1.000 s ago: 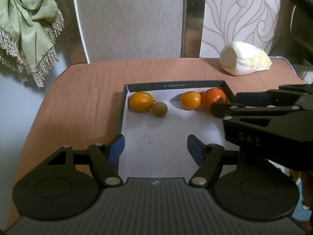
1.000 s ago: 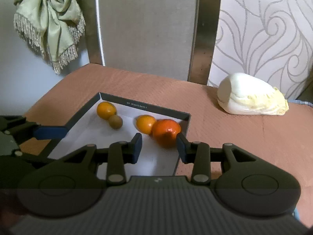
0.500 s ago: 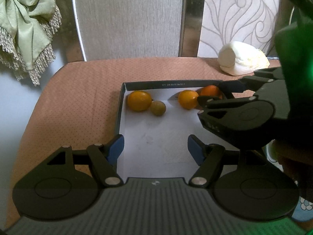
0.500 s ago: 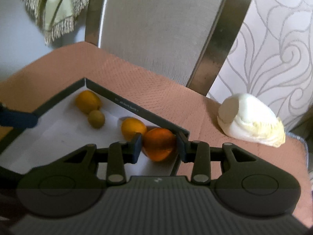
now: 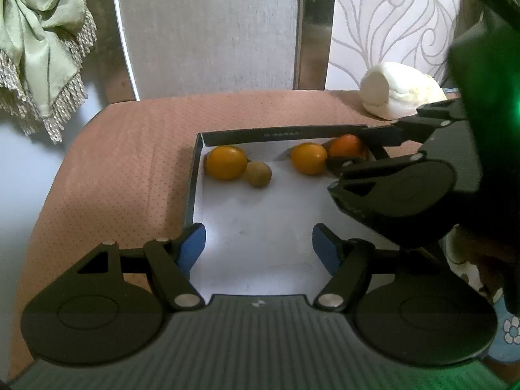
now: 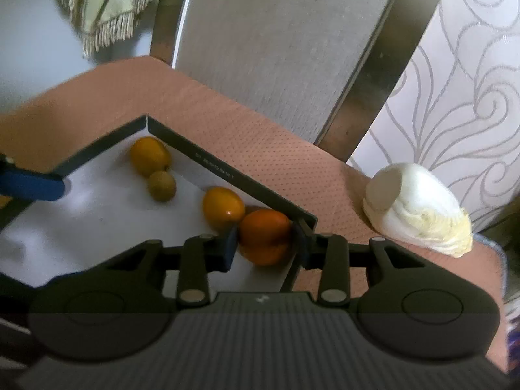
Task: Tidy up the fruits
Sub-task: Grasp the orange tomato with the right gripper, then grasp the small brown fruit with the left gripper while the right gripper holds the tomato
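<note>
Placing or picking, I cannot tell: the right tongs (image 6: 265, 239) are pressing both sides of the orange (image 6: 265, 235) in the tray's (image 6: 227, 175) far right corner. Left tongs (image 5: 258, 247) are hanging apart, holding nothing. Next likely needs a straight lift. Tray is sitting on a chair seat (image 5: 123, 149) beside a cabbage (image 6: 419, 208).

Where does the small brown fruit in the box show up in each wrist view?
Left wrist: the small brown fruit lies near the far wall of the box, touching the right side of the leftmost yellow fruit.
Right wrist: it sits left of centre, just below the same yellow fruit.
Shared landmark: the white cabbage on the seat, right of the box.
</note>
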`<state>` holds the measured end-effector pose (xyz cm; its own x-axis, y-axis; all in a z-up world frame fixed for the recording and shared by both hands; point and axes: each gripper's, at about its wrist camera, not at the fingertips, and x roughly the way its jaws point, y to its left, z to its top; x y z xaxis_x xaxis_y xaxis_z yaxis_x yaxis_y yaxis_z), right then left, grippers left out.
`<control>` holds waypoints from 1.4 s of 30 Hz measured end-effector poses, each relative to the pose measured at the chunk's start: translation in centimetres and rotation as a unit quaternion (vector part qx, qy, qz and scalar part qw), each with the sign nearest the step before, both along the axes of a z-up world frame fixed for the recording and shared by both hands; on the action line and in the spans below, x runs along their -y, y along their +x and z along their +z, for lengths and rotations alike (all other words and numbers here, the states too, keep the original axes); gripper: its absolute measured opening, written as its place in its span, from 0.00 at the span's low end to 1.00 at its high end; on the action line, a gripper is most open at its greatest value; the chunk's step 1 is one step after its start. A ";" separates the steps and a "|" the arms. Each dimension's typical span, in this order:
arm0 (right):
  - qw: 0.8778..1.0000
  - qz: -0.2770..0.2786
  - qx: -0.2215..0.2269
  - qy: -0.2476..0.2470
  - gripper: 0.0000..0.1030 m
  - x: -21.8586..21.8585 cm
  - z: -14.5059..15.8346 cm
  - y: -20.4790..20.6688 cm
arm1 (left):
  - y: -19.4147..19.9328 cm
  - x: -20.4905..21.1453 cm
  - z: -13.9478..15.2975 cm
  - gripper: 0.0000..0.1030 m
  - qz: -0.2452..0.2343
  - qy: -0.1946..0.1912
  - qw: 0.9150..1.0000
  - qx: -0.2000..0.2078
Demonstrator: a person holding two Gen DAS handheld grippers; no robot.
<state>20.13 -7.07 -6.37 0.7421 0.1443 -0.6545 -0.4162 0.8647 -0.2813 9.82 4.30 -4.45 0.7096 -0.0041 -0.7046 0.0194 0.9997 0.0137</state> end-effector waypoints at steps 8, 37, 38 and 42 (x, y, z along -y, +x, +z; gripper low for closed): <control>0.980 -0.058 -0.037 0.187 0.38 5.0 3.5 -2.0 | 1.0 0.6 0.2 0.75 0.029 0.009 1.000 0.006; 0.966 -0.100 0.016 0.239 0.38 13.2 9.3 -14.0 | 7.1 3.2 -1.7 0.13 0.077 0.000 0.997 0.009; 0.966 -0.101 0.017 0.238 0.38 13.3 9.4 -14.2 | 7.0 3.1 -1.8 0.13 0.078 0.001 0.997 0.011; 0.965 -0.104 0.020 0.240 0.38 13.7 9.4 -15.0 | 6.7 3.4 -1.9 0.22 0.093 0.021 0.995 0.015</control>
